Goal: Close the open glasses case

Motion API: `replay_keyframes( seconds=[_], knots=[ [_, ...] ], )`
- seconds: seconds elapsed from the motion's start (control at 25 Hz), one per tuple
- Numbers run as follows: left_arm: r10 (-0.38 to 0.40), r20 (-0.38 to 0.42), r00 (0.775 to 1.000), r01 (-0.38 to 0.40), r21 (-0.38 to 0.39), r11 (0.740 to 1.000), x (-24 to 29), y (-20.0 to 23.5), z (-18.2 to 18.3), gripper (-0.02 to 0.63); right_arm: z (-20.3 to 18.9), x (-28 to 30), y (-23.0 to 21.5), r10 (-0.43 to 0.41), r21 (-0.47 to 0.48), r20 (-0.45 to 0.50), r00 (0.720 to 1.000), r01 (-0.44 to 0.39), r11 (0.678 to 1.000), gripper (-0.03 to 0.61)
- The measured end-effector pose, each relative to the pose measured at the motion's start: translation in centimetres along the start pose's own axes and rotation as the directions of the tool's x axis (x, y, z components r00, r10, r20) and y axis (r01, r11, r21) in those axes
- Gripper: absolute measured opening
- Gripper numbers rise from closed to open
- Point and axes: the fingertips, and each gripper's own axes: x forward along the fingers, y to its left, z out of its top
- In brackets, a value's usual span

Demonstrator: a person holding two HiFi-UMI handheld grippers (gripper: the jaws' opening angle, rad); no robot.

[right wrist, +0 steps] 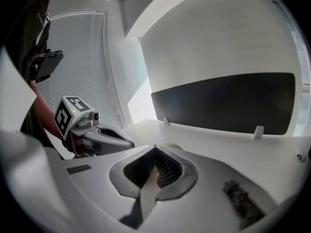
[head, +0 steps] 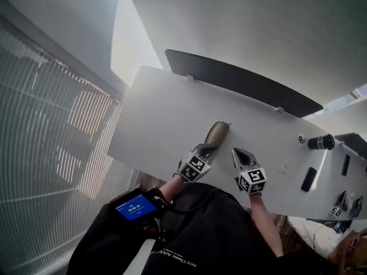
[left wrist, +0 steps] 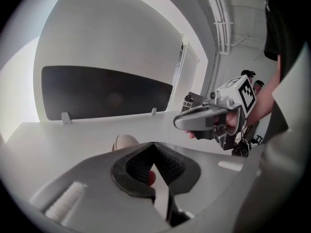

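The beige oval glasses case point(head: 218, 133) lies on the white desk point(head: 160, 113), just ahead of the left gripper point(left wrist: 153, 143). Whether its lid is fully down, I cannot tell. Both claws are clenched on nothing: the tips touch on the left one and also on the right gripper point(right wrist: 155, 147). The risk, I think, is that a push on the smooth lid makes the case slide toward the black divider panel point(head: 246, 85), if nothing steadies it. The white lettering on the dark garment point(head: 178, 262) and the digits on the blue screen point(head: 136, 208) are too small to read.
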Motion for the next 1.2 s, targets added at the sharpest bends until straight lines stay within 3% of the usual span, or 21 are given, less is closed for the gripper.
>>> replay_keyframes(
  seconds=[0.32, 1.2],
  knots=[
    [-0.039, 0.102, 0.994, 0.029, 0.093, 0.995, -3.5, -4.7, -0.1, 0.006, -1.6, -4.7, 4.5, 0.023, 0.010, 0.072, 0.997, -0.024, 1.000, 0.005],
    [0.024, 0.049, 0.999, -0.030, 0.114, 0.993, -4.4, -9.3, -3.0, 0.006, -2.6, -7.9, 6.0, 0.111, 0.001, 0.100, 0.989, -0.111, 0.994, 0.003]
  ],
)
